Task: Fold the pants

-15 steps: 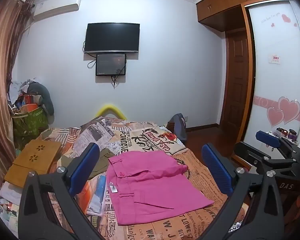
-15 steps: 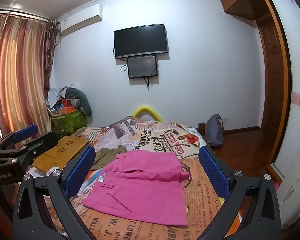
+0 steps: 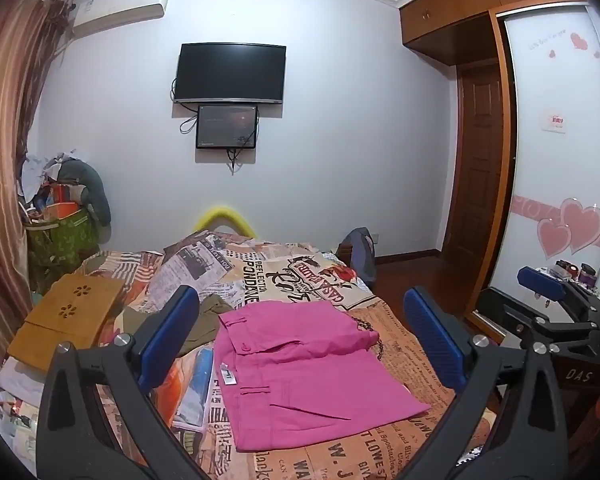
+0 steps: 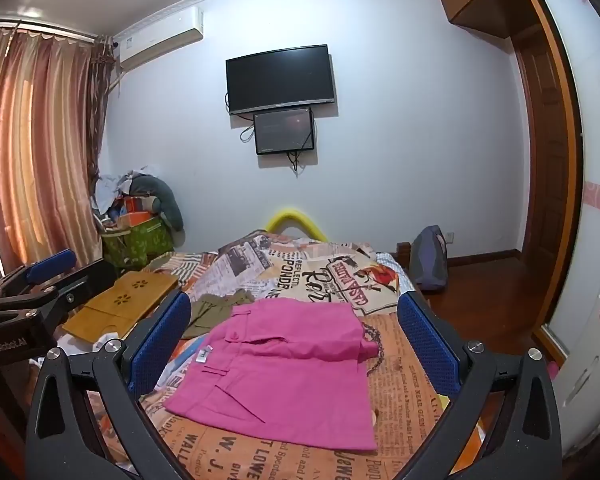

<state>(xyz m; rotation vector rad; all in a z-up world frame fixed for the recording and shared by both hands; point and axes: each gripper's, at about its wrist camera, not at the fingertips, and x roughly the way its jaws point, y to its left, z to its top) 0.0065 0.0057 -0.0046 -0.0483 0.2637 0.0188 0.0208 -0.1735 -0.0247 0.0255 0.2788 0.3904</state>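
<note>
We hold our left gripper (image 3: pixel 302 340) spread wide above the bed (image 3: pixel 400 452), nothing between its blue pads (image 3: pixel 168 336); our right gripper (image 4: pixel 294 344) likewise gapes with nothing in its grasp; the pink pants (image 3: pixel 300 372), folded flat, lie on the newsprint bedspread between both pairs of fingers; an olive garment (image 4: pixel 216 308) sits at ten o'clock of them, touching; a wooden tray (image 3: pixel 64 320) rests further toward nine.

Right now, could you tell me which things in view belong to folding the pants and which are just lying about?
Belongs to the job:
- pink pants, lying folded on the bedspread
- left gripper, open
- right gripper, open

Just lying about:
- olive garment
- wooden lap tray
- green bag
- backpack
</note>
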